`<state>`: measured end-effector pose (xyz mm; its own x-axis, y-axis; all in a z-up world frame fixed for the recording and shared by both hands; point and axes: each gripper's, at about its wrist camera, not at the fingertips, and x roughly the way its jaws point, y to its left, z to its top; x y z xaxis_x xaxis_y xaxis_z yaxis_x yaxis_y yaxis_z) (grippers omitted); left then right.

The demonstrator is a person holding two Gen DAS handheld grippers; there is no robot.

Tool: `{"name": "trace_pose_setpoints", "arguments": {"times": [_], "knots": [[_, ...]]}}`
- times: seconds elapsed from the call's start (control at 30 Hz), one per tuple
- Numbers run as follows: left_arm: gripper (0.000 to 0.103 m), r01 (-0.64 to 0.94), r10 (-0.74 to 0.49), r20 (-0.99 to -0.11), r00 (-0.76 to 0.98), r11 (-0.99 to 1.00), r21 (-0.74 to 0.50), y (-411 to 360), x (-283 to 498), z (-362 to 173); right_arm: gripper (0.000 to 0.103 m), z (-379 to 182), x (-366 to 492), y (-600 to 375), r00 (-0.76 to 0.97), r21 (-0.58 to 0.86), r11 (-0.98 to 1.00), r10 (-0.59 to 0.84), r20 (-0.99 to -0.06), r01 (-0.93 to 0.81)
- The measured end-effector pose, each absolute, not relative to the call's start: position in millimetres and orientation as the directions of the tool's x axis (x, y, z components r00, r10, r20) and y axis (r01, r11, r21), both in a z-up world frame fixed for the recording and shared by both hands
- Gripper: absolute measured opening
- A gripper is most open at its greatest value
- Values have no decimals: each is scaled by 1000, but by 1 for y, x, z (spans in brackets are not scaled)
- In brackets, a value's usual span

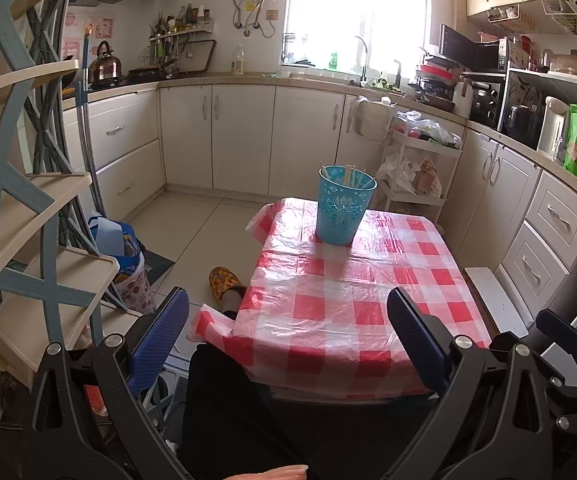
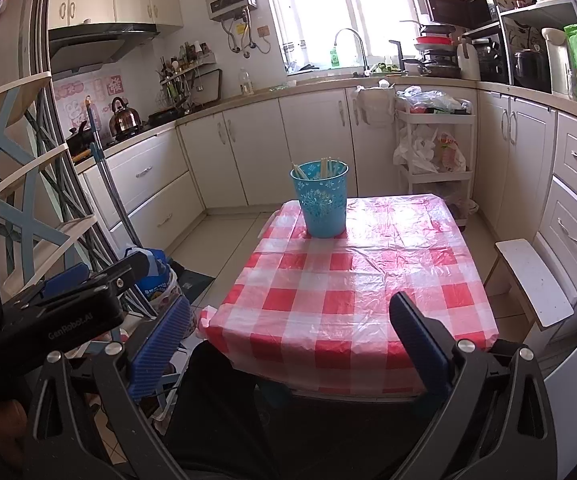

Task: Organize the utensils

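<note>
A blue perforated cup [image 1: 343, 207] [image 2: 322, 201] stands upright near the far edge of the table, which has a red-and-white checked cloth [image 1: 352, 312] [image 2: 352, 292]. Several pale chopsticks [image 1: 350, 176] [image 2: 324, 168] stick out of the cup. My left gripper [image 1: 288, 316] hangs open over the table's near edge, nothing between its blue pads. My right gripper [image 2: 292, 316] is open too, held at the near edge and empty. The left gripper's body [image 2: 68, 300] shows at the left of the right wrist view.
A tiered shelf [image 1: 28, 200] stands close on the left. A person's dark trouser leg [image 1: 224, 392] and patterned slipper [image 1: 224, 280] are beside the table's near left corner. A white stool [image 2: 536, 280] sits right of the table, a white cart [image 1: 420, 168] behind it.
</note>
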<state>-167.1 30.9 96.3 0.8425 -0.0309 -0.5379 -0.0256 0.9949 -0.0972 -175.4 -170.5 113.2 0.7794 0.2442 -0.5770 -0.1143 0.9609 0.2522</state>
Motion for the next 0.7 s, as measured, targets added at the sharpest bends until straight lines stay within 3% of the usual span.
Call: {"name": "trace_pose_setpoints", "arguments": {"times": [0.7], "knots": [[95, -25, -32, -540, 841, 995, -97, 29, -167, 96, 96, 109, -174, -170, 769, 258, 960, 247, -589, -110]]}}
